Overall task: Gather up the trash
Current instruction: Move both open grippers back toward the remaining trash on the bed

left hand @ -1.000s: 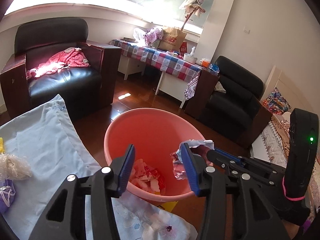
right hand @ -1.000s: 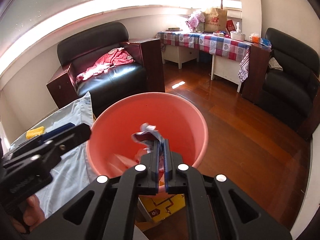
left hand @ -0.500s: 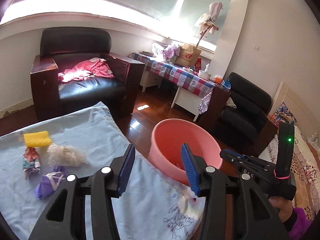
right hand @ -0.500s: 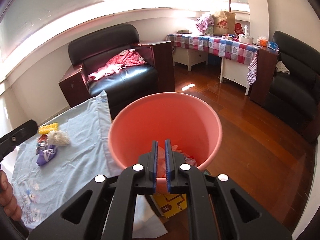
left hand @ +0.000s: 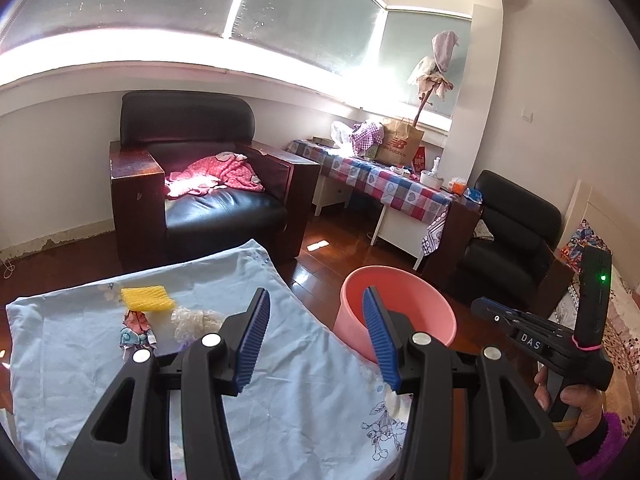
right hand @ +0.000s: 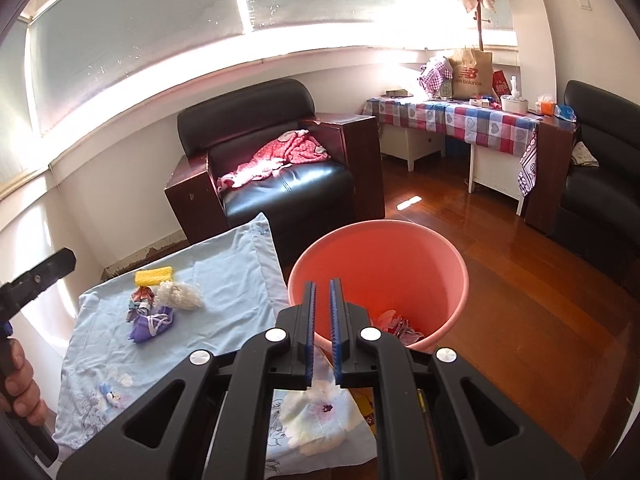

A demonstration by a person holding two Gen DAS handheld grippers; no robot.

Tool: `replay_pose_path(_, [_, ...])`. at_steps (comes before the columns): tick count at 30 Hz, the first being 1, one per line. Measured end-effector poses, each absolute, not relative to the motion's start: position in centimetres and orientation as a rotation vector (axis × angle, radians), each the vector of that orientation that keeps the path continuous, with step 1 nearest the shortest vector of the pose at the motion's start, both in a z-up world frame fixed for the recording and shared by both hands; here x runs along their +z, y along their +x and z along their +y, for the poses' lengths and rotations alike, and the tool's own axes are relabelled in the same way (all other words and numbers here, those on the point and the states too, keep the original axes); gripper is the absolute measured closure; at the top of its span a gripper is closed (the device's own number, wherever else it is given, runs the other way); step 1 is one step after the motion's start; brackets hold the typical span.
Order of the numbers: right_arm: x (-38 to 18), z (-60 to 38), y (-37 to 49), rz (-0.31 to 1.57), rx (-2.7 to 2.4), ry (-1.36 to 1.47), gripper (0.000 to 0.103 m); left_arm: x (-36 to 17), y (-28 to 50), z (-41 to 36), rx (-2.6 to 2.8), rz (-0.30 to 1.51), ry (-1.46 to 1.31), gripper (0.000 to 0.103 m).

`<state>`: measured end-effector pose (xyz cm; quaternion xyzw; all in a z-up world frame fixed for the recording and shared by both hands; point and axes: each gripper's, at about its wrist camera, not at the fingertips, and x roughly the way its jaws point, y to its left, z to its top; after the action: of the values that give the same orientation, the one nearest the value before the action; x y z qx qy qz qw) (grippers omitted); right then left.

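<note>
A pink bucket stands on the floor beside a table covered with a light blue cloth; crumpled wrappers lie in its bottom. On the cloth lie a yellow sponge, a white fluffy wad, a crumpled coloured wrapper and a purple piece. My right gripper hangs above the bucket's near rim, its jaws nearly closed with a narrow gap and nothing between them. My left gripper is open and empty above the cloth, with the trash ahead to its left.
A black armchair with a red garment stands behind the table. A desk with a checked cloth and a second black chair stand at the right. Wooden floor lies around the bucket.
My right gripper let a crumpled wrapper fall into the bucket, then rose and drew back. My left gripper pulled back from over the bucket and swung left over the cloth.
</note>
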<state>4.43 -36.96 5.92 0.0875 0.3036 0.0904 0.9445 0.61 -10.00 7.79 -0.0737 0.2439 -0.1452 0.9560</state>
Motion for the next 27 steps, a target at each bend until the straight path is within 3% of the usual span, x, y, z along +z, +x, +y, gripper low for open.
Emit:
replay_pose_path(11, [4.3, -35.1, 6.5, 0.681, 0.242, 0.206, 0.096, 5.5, 2.3, -4.7, -0.201, 0.533, -0.148, 0.055])
replay_pose_path(20, [1.7, -26.8, 10.3, 0.765, 0.421, 0.150, 0.096, 1.6, 4.4, 4.6, 0.002, 0.617, -0.232, 0.055])
replay_pose_path(27, [1.2, -21.1, 11.8, 0.799, 0.519, 0.079, 0.096, -1.4, 4.9, 6.5, -0.015, 0.671, -0.272, 0.055])
